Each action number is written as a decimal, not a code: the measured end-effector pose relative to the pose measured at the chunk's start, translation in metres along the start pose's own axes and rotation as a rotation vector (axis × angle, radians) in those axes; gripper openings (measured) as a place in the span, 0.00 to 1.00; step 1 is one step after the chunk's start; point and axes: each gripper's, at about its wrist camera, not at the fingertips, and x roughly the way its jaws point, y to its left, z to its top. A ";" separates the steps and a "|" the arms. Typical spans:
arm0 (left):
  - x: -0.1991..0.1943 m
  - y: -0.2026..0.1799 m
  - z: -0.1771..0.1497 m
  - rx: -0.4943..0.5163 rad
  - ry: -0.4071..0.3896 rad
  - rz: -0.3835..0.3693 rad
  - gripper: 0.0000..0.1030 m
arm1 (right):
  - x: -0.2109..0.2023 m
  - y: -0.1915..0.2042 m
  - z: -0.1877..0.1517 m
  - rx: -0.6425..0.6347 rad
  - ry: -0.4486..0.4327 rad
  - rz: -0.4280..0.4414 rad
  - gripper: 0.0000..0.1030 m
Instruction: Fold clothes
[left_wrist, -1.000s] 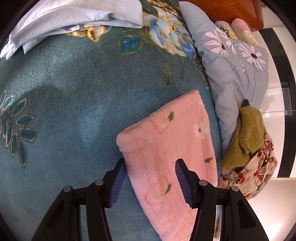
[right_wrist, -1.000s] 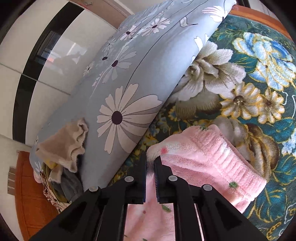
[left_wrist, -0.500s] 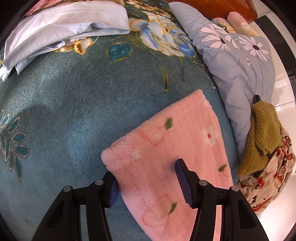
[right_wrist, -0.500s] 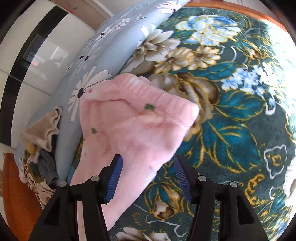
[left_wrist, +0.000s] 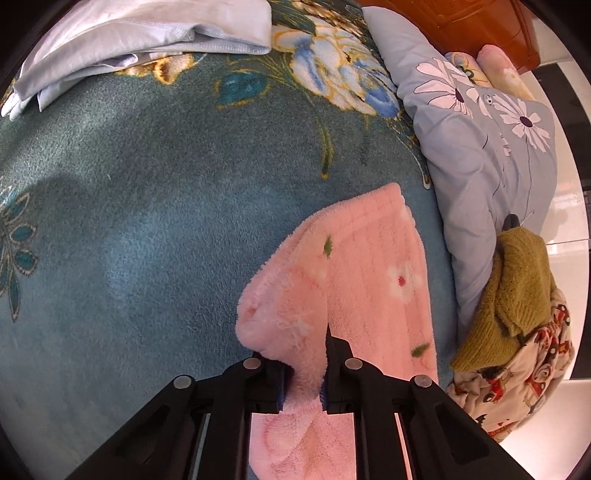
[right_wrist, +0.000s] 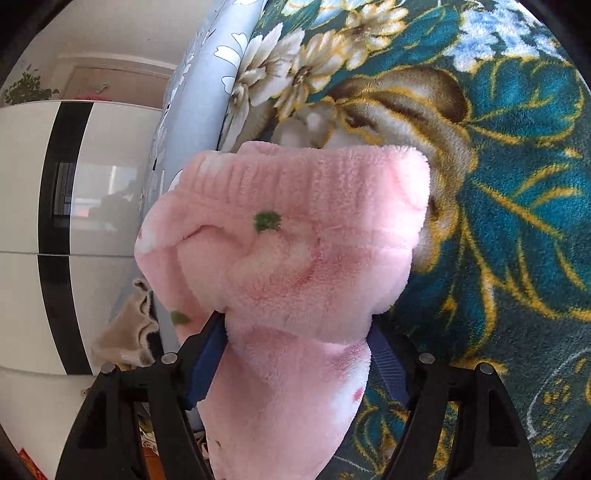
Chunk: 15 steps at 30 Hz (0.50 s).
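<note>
The left gripper (left_wrist: 303, 373), open a second ago, now pinches the pink garment (left_wrist: 354, 280). The right gripper's (right_wrist: 295, 354) jaws are opening around its bunched end, above the floral blanket (left_wrist: 147, 229).

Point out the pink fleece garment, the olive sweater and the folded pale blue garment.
pink fleece garment (left_wrist: 373, 266): left wrist view, upper flat panel.
olive sweater (left_wrist: 517, 291): left wrist view, knitted body.
folded pale blue garment (left_wrist: 147, 33): left wrist view, top layer.

A bedroom in a home: a bed spread with a teal floral blanket (left_wrist: 155, 206), a daisy-print quilt (left_wrist: 480, 147) at two o'clock, a wooden headboard (left_wrist: 461, 22) at one o'clock, and a glossy white wardrobe (right_wrist: 29, 221) at nine o'clock.
</note>
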 end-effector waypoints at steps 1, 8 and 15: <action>-0.002 0.000 0.001 0.002 0.000 -0.012 0.12 | -0.001 0.001 0.003 0.007 0.010 -0.001 0.71; -0.021 -0.011 0.000 0.024 -0.017 -0.067 0.11 | -0.004 0.014 0.005 -0.001 0.028 -0.004 0.26; -0.056 -0.035 -0.004 0.122 -0.038 -0.086 0.11 | -0.022 0.051 0.003 -0.116 0.033 0.030 0.20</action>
